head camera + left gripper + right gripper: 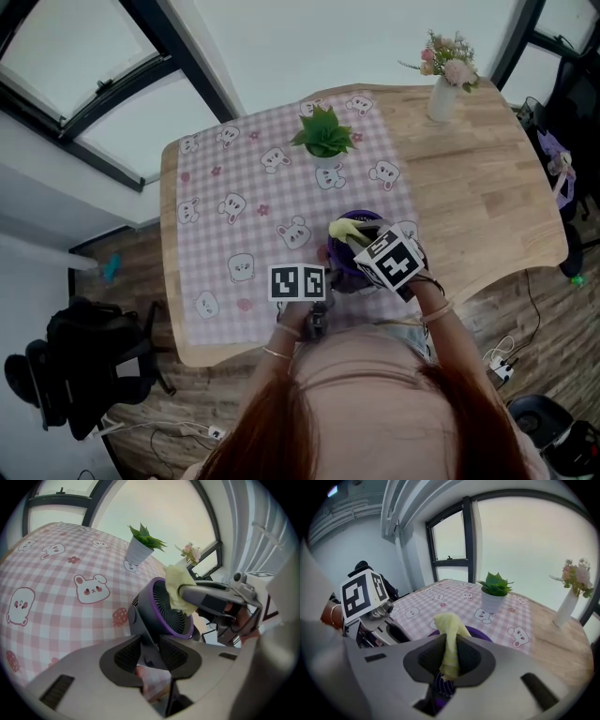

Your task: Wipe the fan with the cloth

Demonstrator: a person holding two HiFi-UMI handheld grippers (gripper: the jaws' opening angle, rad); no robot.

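A small dark grey fan (161, 611) with a purple ring stands on the pink checked tablecloth (244, 216) near the table's front edge; in the head view the fan (345, 267) shows partly under the marker cubes. My left gripper (150, 651) is shut on the fan's stand, which sits between its pads. My right gripper (449, 651) is shut on a folded yellow cloth (449, 630), whose free end sticks up above the jaws. The cloth (179, 588) lies against the top of the fan's grille. In the head view the cloth (344, 230) sits over the fan.
A potted green plant (323, 134) stands on the tablecloth behind the fan. A white vase of flowers (444, 89) is at the far right corner of the wooden table (487, 206). A black chair (84, 356) is on the floor at the left.
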